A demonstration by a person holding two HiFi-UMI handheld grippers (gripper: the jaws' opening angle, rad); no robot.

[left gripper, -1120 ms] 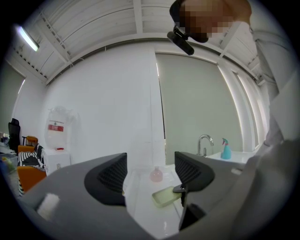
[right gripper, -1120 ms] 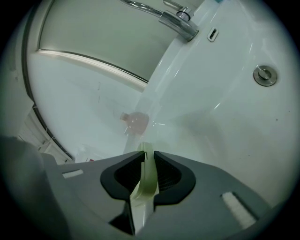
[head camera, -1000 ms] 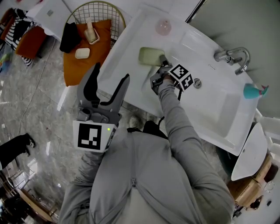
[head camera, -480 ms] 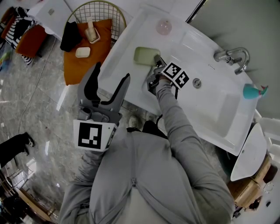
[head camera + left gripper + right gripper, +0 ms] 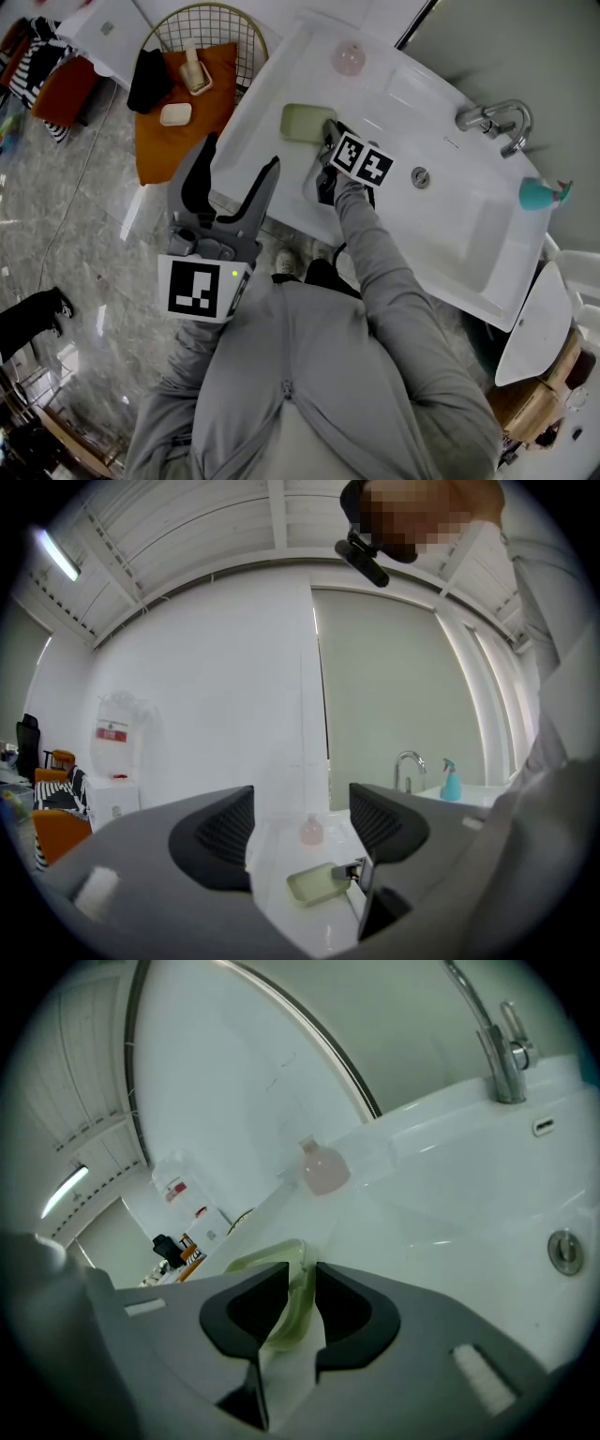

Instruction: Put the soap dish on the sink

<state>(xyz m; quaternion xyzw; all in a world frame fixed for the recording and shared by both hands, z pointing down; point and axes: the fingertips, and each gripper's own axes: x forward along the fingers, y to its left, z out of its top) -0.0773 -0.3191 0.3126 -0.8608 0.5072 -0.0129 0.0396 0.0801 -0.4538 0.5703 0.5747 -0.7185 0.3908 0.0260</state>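
Over the sink [image 5: 258, 131] ledge, the right gripper [image 5: 327, 141] is clamping the soap dish [image 5: 302, 122] by its rim to set it level. The left gripper [image 5: 239, 157] is idling wide open, out of the way.

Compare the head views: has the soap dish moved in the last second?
Yes. The soap dish, clamped in the right gripper, has shifted left, farther from the drain.

**Tally at the sink**

I count one left hand-held gripper [image 5: 239, 157], one right hand-held gripper [image 5: 330, 136], one green soap dish [image 5: 303, 122], one sink [image 5: 455, 225], one tap [image 5: 497, 120], one pink bottle [image 5: 350, 58], one teal spray bottle [image 5: 544, 195] and one wire basket [image 5: 225, 23].
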